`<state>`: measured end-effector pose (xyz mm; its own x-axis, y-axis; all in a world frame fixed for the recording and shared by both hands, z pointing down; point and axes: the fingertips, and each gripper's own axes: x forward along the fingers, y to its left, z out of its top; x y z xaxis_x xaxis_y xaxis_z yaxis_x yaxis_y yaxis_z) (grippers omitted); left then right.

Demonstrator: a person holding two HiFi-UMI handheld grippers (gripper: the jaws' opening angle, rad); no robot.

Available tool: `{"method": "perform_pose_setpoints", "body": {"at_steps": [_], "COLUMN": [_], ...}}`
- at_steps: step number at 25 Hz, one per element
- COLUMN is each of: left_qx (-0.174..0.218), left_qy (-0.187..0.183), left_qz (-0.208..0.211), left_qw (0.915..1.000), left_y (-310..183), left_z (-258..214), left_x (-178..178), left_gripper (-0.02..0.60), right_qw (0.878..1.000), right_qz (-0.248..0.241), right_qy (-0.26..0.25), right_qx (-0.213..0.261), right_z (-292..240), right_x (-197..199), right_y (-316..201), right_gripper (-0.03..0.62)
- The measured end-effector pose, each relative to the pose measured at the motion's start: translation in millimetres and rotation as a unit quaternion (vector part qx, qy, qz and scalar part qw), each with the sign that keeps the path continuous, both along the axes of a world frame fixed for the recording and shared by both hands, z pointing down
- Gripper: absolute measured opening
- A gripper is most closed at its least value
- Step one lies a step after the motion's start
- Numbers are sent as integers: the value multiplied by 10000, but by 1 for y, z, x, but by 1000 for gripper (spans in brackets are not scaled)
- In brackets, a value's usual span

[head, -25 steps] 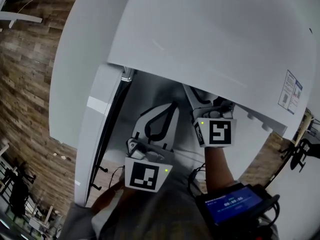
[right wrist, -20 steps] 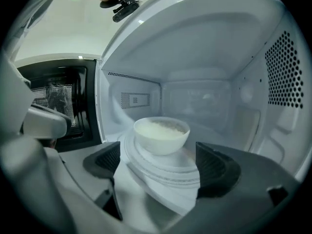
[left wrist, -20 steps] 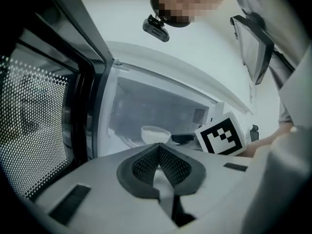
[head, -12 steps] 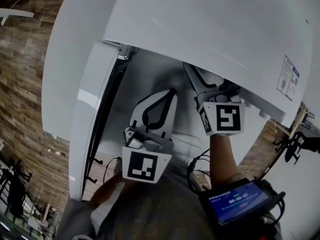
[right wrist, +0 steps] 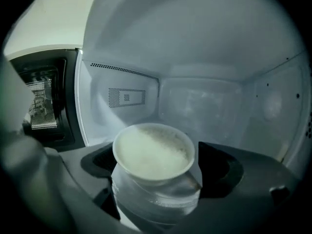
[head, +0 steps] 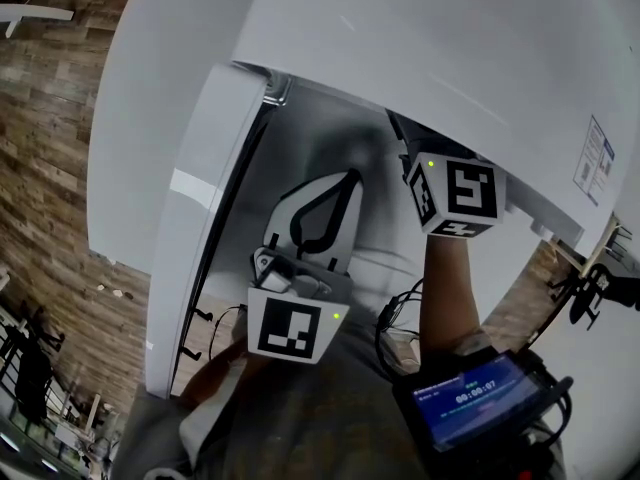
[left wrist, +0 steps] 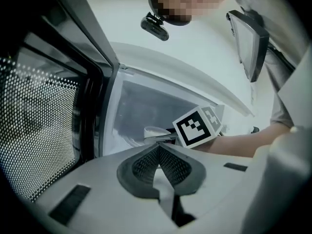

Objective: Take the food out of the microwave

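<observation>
A white bowl of rice [right wrist: 152, 147] stands on a clear ribbed base inside the white microwave [head: 420, 58], whose door [head: 195, 208] hangs open at the left. My right gripper [right wrist: 158, 160] reaches into the cavity. Its jaws are opening, with the bowl between them and a dark pad [right wrist: 222, 165] on either side. In the head view only its marker cube [head: 455, 196] shows under the microwave's top. My left gripper [head: 348, 183] is shut on nothing, held in front of the opening, and its pads [left wrist: 146, 162] meet at the tip.
The cavity's side and back walls [right wrist: 209, 106] close round the bowl. The door's mesh window [left wrist: 39, 130] is close on the left gripper's left. A screen device [head: 470, 398] hangs at the person's waist. Wood flooring [head: 50, 168] lies at the left.
The right gripper has pushed farther into the microwave, so its cube now sits nearer the top edge. The left gripper has kept its place.
</observation>
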<state>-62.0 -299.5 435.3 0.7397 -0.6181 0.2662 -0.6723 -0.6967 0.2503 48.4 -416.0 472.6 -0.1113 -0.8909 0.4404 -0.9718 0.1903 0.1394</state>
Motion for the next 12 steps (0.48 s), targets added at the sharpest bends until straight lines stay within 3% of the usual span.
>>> {"method": "perform_pose_setpoints", "body": {"at_steps": [12], "left_qx": [34], "left_qy": [61], "left_qz": [-75], "left_qw": [9999], "left_y": [-8], "left_z": [-2], "left_x": [-6], "left_gripper": [6], "right_qw": [9999], "right_qz": [-83], "right_qy": [-48], "right_qx": [53], "right_z": [-4], "right_x": [-7], "right_y": [-19], "right_gripper": [506]}}
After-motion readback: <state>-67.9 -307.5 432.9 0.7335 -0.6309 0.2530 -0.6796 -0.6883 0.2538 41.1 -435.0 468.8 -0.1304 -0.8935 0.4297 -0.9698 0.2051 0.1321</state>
